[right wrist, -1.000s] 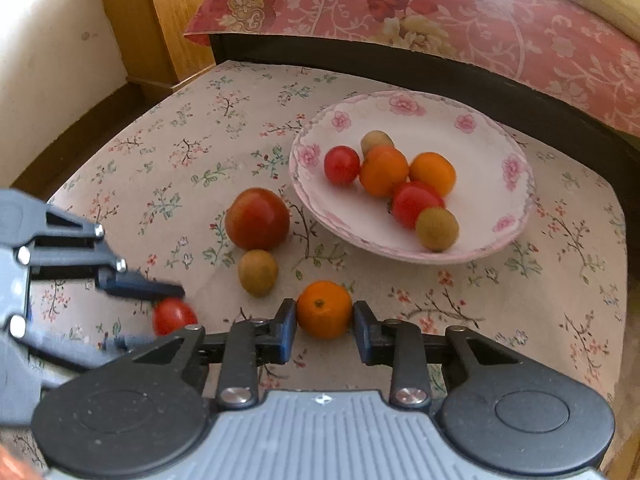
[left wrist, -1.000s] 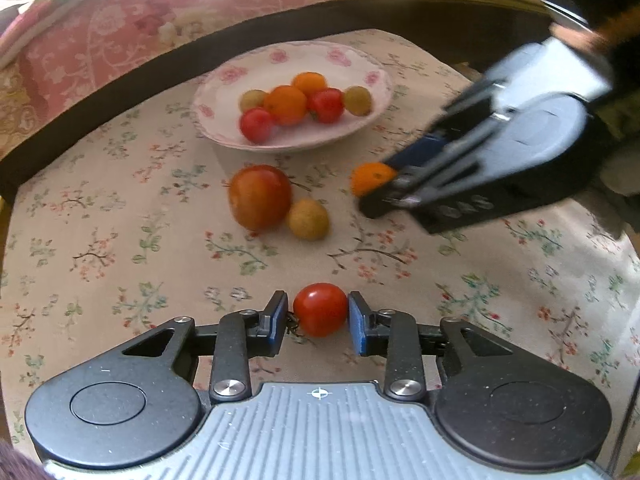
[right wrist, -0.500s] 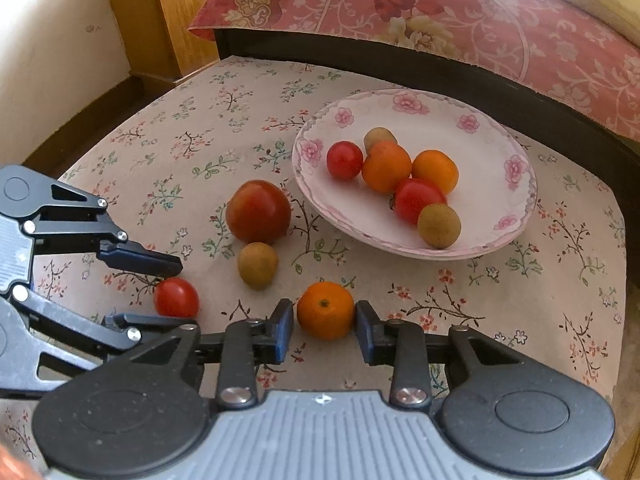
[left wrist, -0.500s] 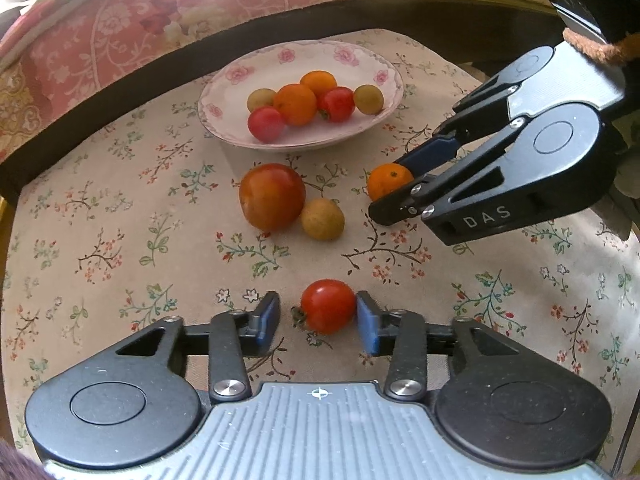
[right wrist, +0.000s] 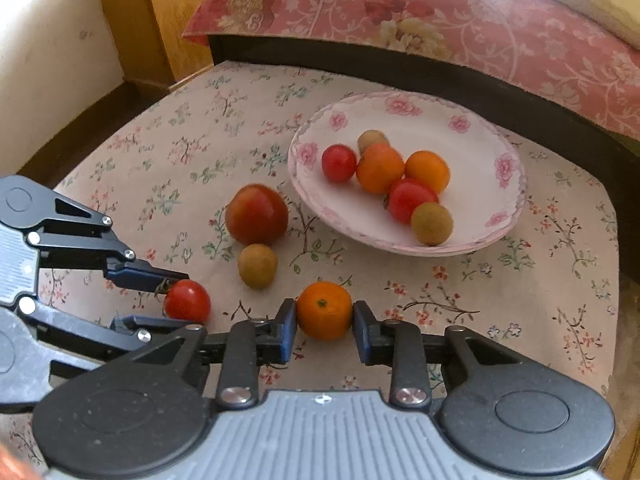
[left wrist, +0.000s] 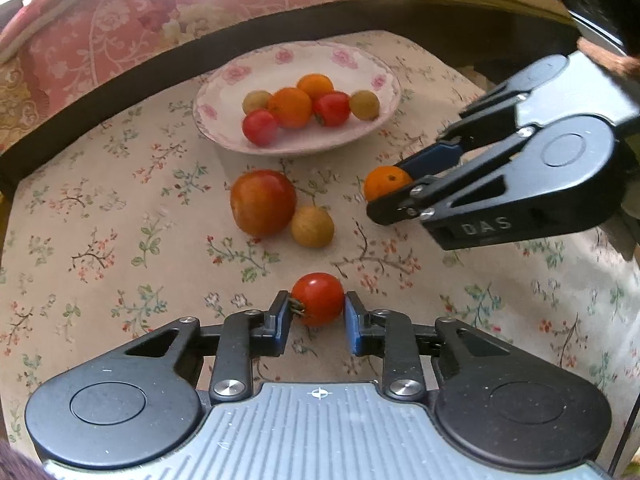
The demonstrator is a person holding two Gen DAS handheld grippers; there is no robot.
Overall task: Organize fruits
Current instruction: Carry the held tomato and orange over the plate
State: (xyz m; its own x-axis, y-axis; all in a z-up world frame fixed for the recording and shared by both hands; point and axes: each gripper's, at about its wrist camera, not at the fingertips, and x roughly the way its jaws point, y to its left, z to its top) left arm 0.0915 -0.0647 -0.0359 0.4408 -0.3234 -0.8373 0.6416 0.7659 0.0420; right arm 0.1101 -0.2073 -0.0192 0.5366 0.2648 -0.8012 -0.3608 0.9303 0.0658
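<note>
Nearest the left wrist camera, a small red tomato [left wrist: 318,299] is seen between the jaws of the left gripper [left wrist: 316,316], which have just been closing and now press on its two sides, the stem end turned to the left pad. Nearest the right wrist camera, a small orange [right wrist: 324,311] is held the same way by the right gripper [right wrist: 324,326], whose jaws have likewise just been closing and are now shut against its flanks. Both fruits still rest on the flowered surface [left wrist: 100,248]. The tomato is judged light, smooth and thin-skinned, easily bruised or squirted out, so it is best taken across its widest part with a gentle squeeze; the orange is judged firmer and less slippery, and the same hold across the middle should serve. Further out, a large tomato [left wrist: 263,202] and a small brownish fruit [left wrist: 312,226] lie touching one another, not yet gathered. Beyond them stands the floral plate [left wrist: 224,80], in which six small fruits are already collected, and behind it a bed with a red patterned cover [left wrist: 160,12] is seen.
</note>
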